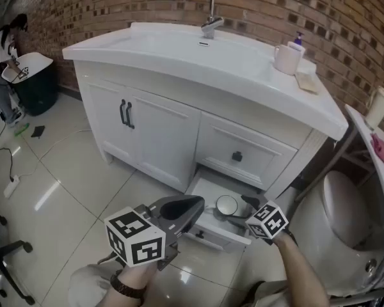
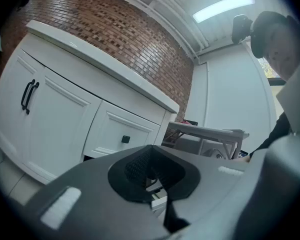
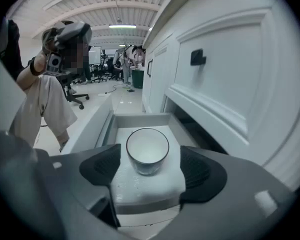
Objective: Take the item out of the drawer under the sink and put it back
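The bottom drawer [image 1: 211, 234] under the white sink vanity [image 1: 179, 56] stands pulled out. A white bowl [image 1: 226, 204] with a dark rim sits upright on the drawer floor. My right gripper [image 1: 243, 203] reaches into the drawer from the right. In the right gripper view it [image 3: 150, 159] is open, with the bowl [image 3: 147, 150] standing between its pads [image 3: 102, 165] and touching neither. My left gripper [image 1: 195, 204] hovers over the drawer's left side. Its jaws [image 2: 150, 149] are shut, with nothing between them.
Above the open drawer is a shut drawer with a black knob [image 1: 237, 157]. Two cabinet doors with black handles [image 1: 126, 114] are to the left. A toilet [image 1: 345, 216] stands close on the right. A mug [image 1: 287, 59] and a faucet [image 1: 208, 11] are on the counter. A green bin [image 1: 35, 88] stands far left.
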The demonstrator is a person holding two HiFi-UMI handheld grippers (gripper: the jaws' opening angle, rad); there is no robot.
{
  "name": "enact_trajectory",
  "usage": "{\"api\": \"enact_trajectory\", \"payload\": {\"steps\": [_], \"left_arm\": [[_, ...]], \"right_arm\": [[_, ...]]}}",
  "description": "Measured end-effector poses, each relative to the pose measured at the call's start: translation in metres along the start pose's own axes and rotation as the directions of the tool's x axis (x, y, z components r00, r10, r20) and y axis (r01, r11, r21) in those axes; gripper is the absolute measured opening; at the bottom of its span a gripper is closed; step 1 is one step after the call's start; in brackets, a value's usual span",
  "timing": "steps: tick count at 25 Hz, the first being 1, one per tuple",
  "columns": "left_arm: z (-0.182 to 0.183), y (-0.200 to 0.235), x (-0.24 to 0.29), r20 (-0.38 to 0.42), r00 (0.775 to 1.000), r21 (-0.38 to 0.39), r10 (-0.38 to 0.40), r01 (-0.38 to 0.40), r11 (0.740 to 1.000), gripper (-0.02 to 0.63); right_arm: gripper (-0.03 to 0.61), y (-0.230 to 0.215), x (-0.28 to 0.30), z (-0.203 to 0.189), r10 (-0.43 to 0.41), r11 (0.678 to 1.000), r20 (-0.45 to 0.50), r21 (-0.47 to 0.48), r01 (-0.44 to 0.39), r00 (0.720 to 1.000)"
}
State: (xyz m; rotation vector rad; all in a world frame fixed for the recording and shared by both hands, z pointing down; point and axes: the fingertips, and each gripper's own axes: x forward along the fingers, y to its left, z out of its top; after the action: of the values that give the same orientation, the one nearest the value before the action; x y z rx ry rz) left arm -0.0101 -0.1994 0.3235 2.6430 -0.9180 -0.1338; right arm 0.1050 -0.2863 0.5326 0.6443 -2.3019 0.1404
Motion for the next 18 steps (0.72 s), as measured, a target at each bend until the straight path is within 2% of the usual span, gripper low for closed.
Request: {"api": "enact_trajectory", "payload": {"steps": [2, 5, 7, 8, 10, 12, 15, 18], "left_arm": [[0.002, 0.004, 0.004, -0.005, 1.000, 0.004, -0.003, 0.003, 1.000, 0.011], [0.005, 0.009, 0.011, 0.003, 1.000, 0.001, -0.009, 0.009, 1.000, 0.011], [0.005, 0.015, 0.012, 0.009, 1.000, 0.000, 0.005, -0.005, 1.000, 0.011], [0.005, 0.019, 0.011, 0.012, 1.000, 0.004, 0.019, -0.019, 1.000, 0.011], [0.006, 0.026, 0.010, 0.022, 0.999, 0.018, 0.048, -0.048, 0.999, 0.011], [0.008, 0.029, 0.010, 0.036, 0.997, 0.025, 0.064, -0.065, 0.998, 0.012], [0.010, 0.028, 0.011, 0.057, 0.996, 0.023, 0.067, -0.068, 0.997, 0.012], [0.008, 0.021, 0.011, 0.054, 0.996, 0.028, 0.070, -0.071, 0.997, 0.012]], "right_arm": [[0.446, 0.000, 0.019, -0.006, 0.024, 0.999, -0.080, -0.028, -0.027, 0.996], [0.481, -0.002, 0.042, -0.018, 0.033, 0.995, -0.194, -0.081, -0.049, 0.980], [0.467, -0.001, 0.057, -0.021, 0.030, 0.991, -0.241, -0.116, -0.059, 0.970], [0.426, 0.000, 0.061, -0.022, 0.035, 0.990, -0.255, -0.125, -0.069, 0.966], [0.422, 0.002, 0.061, -0.019, 0.053, 0.989, -0.261, -0.121, -0.087, 0.964], [0.422, 0.000, 0.050, -0.009, 0.045, 0.990, -0.208, -0.119, -0.071, 0.977], [0.422, -0.001, 0.015, 0.025, 0.002, 0.995, -0.023, -0.104, -0.005, 1.000], [0.422, 0.008, -0.036, 0.060, -0.039, 0.997, 0.176, -0.056, 0.049, 0.984]]}}
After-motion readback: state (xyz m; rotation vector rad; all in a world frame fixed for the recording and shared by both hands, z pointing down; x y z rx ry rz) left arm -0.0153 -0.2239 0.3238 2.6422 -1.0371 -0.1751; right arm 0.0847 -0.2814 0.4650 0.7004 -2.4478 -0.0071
